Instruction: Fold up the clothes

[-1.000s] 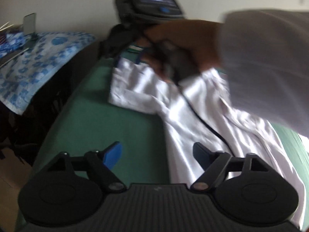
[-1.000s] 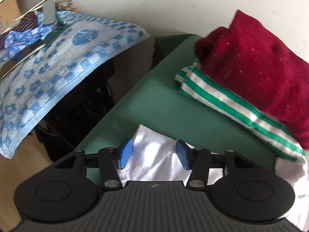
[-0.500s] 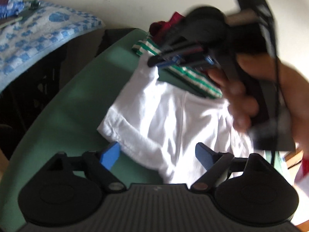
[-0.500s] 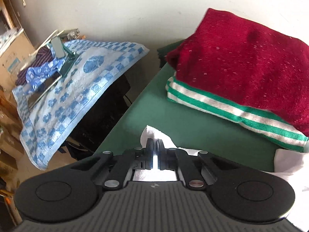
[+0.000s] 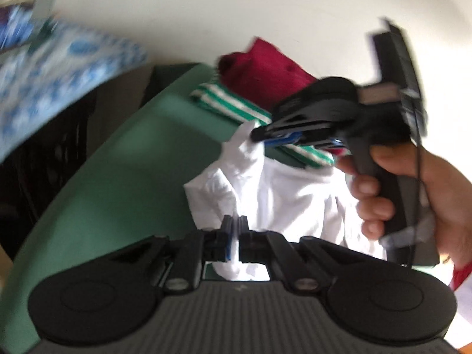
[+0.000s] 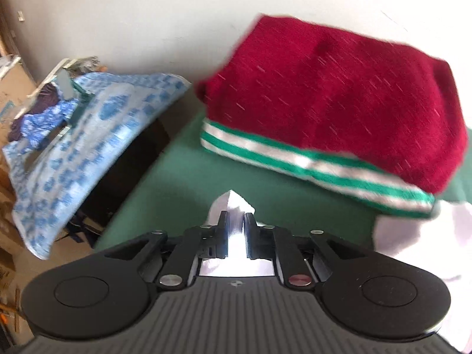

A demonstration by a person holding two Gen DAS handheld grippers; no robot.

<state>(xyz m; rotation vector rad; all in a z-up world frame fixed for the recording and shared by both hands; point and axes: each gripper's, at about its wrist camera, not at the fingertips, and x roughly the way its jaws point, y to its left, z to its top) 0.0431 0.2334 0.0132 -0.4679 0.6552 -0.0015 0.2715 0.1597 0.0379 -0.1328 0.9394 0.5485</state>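
Green desk [image 5: 124,159] surface, pale wall [image 5: 236,14] behind, both views motion-blurred. Left of the desk: blue-patterned towel [image 6: 97,135] draped over a rack, dark gap under it, cardboard boxes [image 6: 8,94] cut off at the left frame edge; items on top of the rack too smeared to identify. At the desk's far edge sits a folded stack: red towel [image 6: 339,94] on top of a green-and-white striped cloth [image 6: 295,162]; the stack's right end is cut off in the right wrist view and partly hidden behind the right tool in the left wrist view.

White garment [image 5: 280,194] lies bunched mid-desk, just in front of the stack; its near part is hidden under the left tool's body and its shape is hard to make out.

Left tool [image 5: 235,242]: fingers pinched together on a fold of the white garment, cloth showing between them.

Right tool [image 6: 236,236]: fingers nearly closed, clamping a corner of the white garment that pokes up past the tips. In the left wrist view that corner is lifted off the desk near the stack. A person's hand [image 5: 413,194] wraps the right tool's handle; wrist cut off at the right frame edge.
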